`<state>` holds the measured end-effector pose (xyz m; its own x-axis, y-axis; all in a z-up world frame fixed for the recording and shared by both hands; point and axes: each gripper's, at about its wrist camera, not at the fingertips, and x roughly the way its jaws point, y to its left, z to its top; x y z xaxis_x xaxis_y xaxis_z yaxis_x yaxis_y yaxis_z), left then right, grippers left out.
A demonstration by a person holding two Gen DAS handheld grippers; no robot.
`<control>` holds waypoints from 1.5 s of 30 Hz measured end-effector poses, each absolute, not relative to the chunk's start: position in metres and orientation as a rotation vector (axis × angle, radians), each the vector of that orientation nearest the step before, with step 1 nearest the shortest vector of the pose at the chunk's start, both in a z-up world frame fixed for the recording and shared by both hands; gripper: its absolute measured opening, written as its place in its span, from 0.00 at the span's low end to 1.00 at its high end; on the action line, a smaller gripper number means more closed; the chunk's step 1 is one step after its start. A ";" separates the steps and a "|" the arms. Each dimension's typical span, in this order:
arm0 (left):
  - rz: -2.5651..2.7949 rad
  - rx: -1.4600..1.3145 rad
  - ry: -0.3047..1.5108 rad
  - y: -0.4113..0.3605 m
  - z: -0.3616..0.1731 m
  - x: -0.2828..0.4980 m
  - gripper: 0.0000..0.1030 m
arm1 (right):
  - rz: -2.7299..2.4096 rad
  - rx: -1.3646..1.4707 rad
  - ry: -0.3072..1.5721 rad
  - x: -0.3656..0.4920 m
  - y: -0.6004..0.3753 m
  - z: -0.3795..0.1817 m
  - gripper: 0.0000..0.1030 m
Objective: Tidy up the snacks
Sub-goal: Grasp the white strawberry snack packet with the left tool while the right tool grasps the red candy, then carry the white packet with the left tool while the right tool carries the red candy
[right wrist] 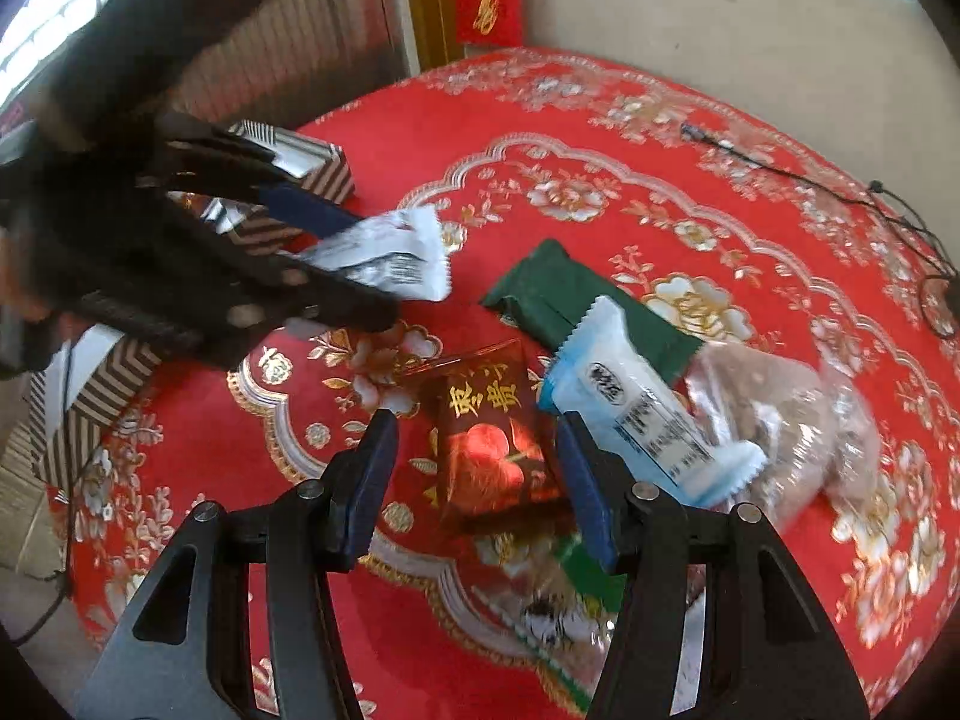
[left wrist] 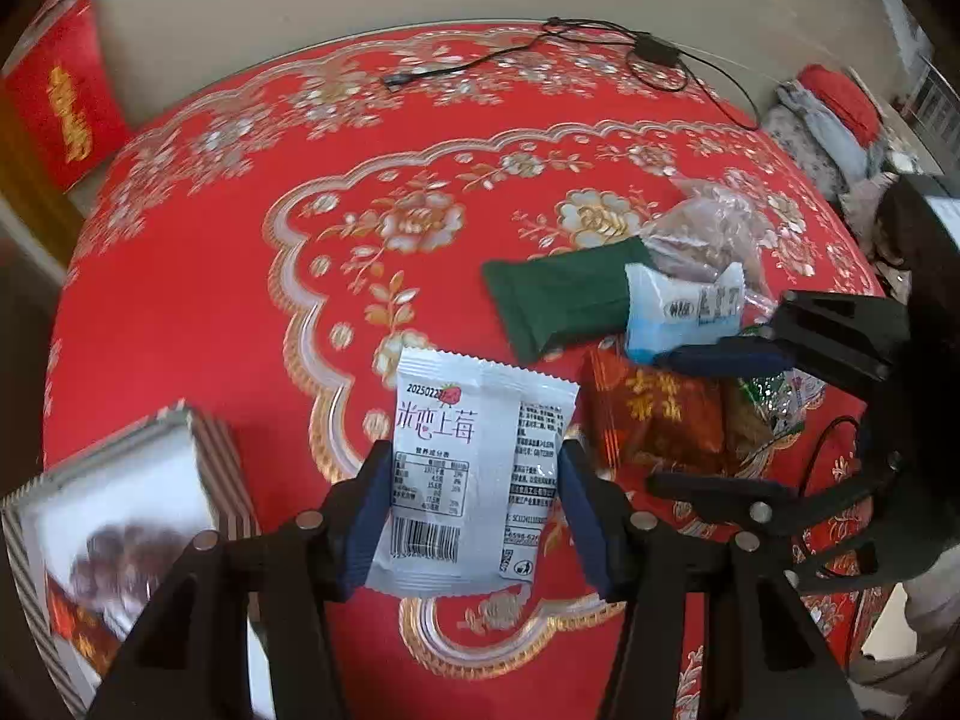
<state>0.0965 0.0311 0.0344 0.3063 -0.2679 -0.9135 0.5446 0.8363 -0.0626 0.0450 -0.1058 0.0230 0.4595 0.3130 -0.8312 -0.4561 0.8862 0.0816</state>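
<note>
The left gripper (left wrist: 474,480) clamps the white packet (left wrist: 474,474) upright, striped box (left wrist: 120,504) just left; the right gripper's (right wrist: 477,480) fingers straddle the red packet (right wrist: 492,450) lengthwise, half-open, grip unclear.

Red tablecloth (left wrist: 210,300), gold-white floral pattern; white packet (left wrist: 474,468); dark green packet (left wrist: 558,306); brown-white striped box (left wrist: 216,450).

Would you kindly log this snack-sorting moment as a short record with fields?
Surface: red floral tablecloth
Left tool: closed on the white strawberry packet, lifted clear of the cloth
Right tool: open, straddling the dark red packet, which lies flat
Snack pile: dark green packet, pale blue packet resting on it, clear bag behind them
Container: striped box, at the left tool's left
Also on the cloth: black cable, far edge
</note>
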 end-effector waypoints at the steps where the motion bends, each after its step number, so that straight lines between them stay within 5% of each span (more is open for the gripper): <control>1: -0.532 0.273 1.137 0.032 0.034 0.094 0.55 | 0.485 -0.155 0.991 0.047 -0.104 0.021 0.53; 3: -0.495 0.250 1.133 0.035 0.033 0.090 0.55 | 0.486 -0.128 1.004 0.049 -0.104 0.017 0.51; 5: -0.454 0.240 1.121 0.036 0.033 0.084 0.55 | 0.451 -0.123 0.998 0.047 -0.105 0.016 0.33; 45: -0.183 0.073 0.881 0.068 0.059 -0.021 0.55 | 0.349 0.008 0.824 -0.048 -0.082 0.053 0.33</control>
<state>-0.0209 0.0682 0.0588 0.6221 -0.1289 -0.7722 0.1891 0.9819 -0.0115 -0.0477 -0.0821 0.0534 0.6258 0.3070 -0.7170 -0.3009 0.9431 0.1411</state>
